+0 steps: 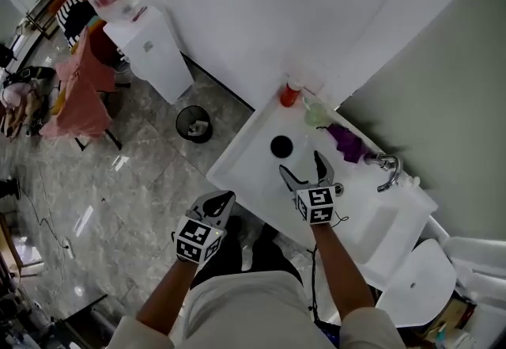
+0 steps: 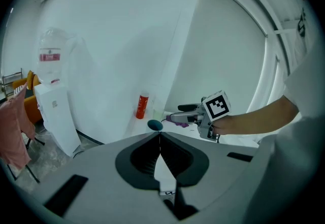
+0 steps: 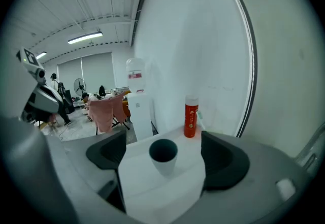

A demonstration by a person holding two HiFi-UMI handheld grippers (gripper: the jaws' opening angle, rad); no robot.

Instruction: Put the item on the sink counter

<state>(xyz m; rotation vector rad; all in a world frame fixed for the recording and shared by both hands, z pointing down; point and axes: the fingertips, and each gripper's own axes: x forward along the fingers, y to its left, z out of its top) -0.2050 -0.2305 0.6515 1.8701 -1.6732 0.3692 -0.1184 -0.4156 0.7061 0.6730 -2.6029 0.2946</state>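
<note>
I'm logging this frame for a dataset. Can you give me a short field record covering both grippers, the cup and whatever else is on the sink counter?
left gripper: jaws together, empty, held off the counter's near edge
right gripper: jaws apart, over the counter, pointing at the cup
cup: dark inside, upright on the sink counter, just ahead of the open jaws, not gripped
red bottle: upright by the wall
purple item: lying near the faucet
</note>
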